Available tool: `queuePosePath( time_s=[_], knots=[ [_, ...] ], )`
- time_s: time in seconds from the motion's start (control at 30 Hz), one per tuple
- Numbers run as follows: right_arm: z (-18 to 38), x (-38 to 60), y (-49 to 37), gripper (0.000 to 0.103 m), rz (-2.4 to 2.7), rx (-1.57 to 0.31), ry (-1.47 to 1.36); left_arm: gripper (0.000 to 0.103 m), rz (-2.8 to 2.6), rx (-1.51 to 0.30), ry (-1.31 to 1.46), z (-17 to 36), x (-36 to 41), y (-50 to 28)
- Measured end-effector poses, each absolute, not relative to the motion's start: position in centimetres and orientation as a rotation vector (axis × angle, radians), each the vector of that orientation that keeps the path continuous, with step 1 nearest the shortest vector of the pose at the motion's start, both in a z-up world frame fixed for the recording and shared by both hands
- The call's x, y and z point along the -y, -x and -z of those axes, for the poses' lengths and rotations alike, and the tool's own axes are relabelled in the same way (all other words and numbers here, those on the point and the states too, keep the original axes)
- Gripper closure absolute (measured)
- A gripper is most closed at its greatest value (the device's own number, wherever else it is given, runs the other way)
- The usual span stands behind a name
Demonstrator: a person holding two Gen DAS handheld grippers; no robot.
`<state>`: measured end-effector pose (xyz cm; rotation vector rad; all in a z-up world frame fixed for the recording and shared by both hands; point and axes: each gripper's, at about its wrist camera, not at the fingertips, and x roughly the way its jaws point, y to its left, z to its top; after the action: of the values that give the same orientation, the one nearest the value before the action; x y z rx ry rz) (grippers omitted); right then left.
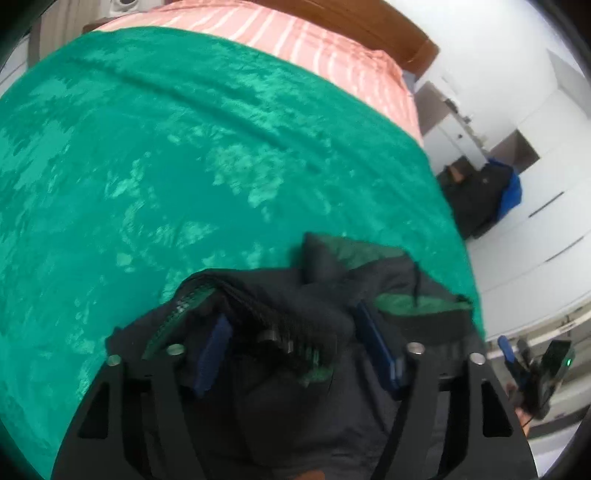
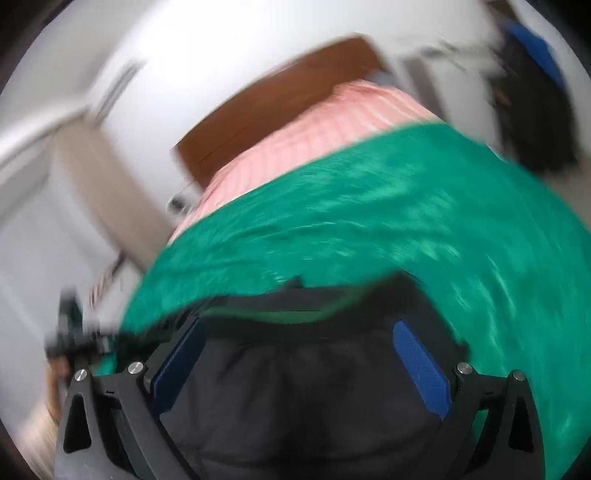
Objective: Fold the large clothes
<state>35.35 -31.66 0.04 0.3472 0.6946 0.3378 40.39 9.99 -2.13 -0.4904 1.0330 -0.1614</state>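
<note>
Jacket (image 1: 317, 295), dark with green lining, lies bunched at the near edge of the green blanket (image 1: 184, 166), and the left gripper (image 1: 299, 354) stands spread with a ribbed fold of jacket between its blue pads (image 1: 216, 350). Over the same jacket, the right gripper (image 2: 299, 365) is spread wide, fabric lying between its fingers (image 2: 421, 365); that view is blurred. Beyond the blanket lie pink bedding (image 1: 314, 40), a brown headboard (image 1: 369, 26) and white walls (image 1: 535, 240).

Right wrist view smeared by motion blur, dark jacket (image 2: 295, 398) cut off at the bottom edge, left pad (image 1: 212, 354) partly buried in cloth, perhaps gripping it, bed (image 1: 184, 166) cropped left.
</note>
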Motion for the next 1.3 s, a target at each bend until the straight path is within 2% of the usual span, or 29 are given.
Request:
queuePosePath(
  time_s=[0.1,0.13,0.27,0.3,0.5,0.67,0.87,1.3],
  knots=[
    [-0.4,25.5,-36.0,0.003,-0.464,-0.693,-0.152,0.006,0.128,-0.953,0.445,0.0,-9.9,-40.8],
    [0.5,23.6,-36.6,0.003,-0.477,-0.717,-0.093,0.004,0.111,-0.937,0.430,0.1,-10.0,-41.4],
    [8.5,19.3,-41.7,0.001,-0.284,-0.961,0.047,0.004,0.089,-0.919,0.495,1.4,-11.2,-41.1],
    [9.5,19.2,-42.1,0.000,-0.272,-0.959,0.030,0.004,0.102,-0.923,0.487,2.0,-10.7,-40.7],
    [9.4,18.2,-41.6,0.001,-0.230,-0.890,0.032,0.004,0.055,-0.871,0.148,7.3,-4.1,-39.5],
    [5.2,21.8,-34.5,0.001,-0.279,-0.692,-0.129,0.003,0.031,-0.815,0.153,9.8,-4.5,-38.2],
    [10.8,27.4,-34.6,0.001,-0.268,-0.690,-0.306,0.001,0.054,-0.755,0.138,10.9,-4.1,-37.3],
    [13.6,28.4,-34.3,0.001,-0.335,-0.642,-0.370,0.000,0.094,-0.752,0.188,12.8,-4.7,-37.6]
  ],
)
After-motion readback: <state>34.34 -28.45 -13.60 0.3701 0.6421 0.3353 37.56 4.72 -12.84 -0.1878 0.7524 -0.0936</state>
